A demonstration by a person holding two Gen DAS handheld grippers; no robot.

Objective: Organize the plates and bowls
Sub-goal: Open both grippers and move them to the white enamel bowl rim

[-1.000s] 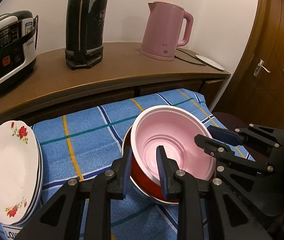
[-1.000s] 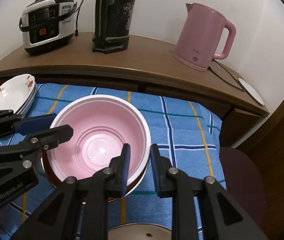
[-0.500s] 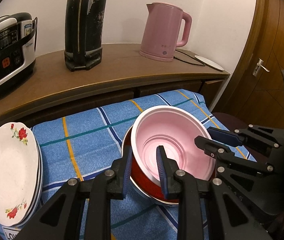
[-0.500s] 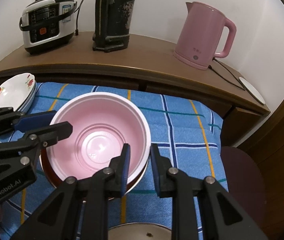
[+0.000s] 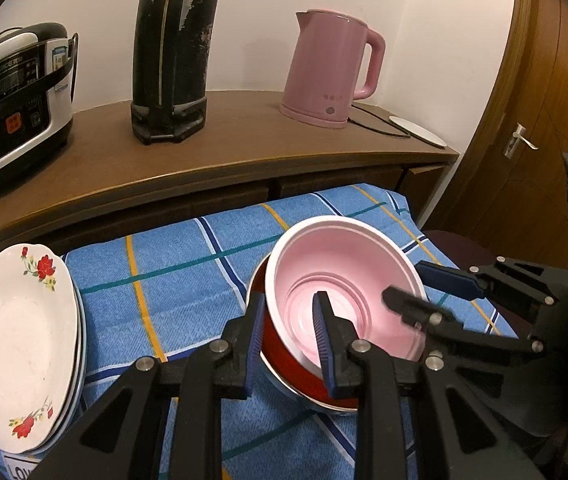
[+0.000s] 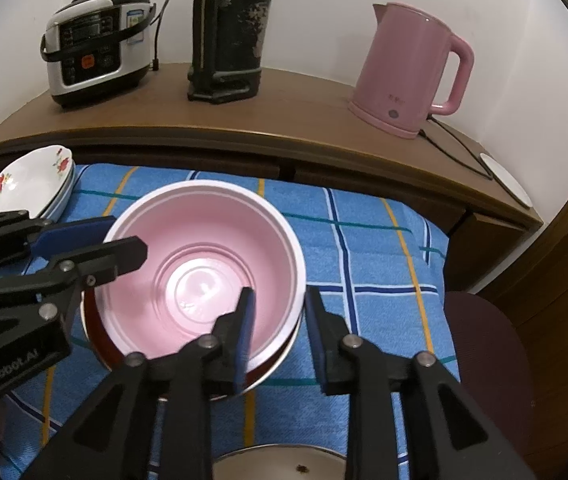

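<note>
The left gripper (image 5: 289,334) straddles the near-left rim of the pink plastic bowl with a white rim (image 5: 340,276), jaws spread, not pinching. The right gripper (image 6: 278,322) likewise stands parted across its lower-right rim. The bowl sits centre frame, nested tilted in a red bowl with a metal rim (image 5: 284,364) on the blue checked cloth (image 5: 188,276). It looks light, thin, somewhat flexible and slick; the stiffer rim seems the best hold. Flowered white plates (image 5: 16,340) are stacked at lower left.

Bowl (image 5: 340,300) nested in second bowl (image 5: 288,368); plates (image 5: 16,344) left; kettle (image 5: 330,68) behind.
</note>
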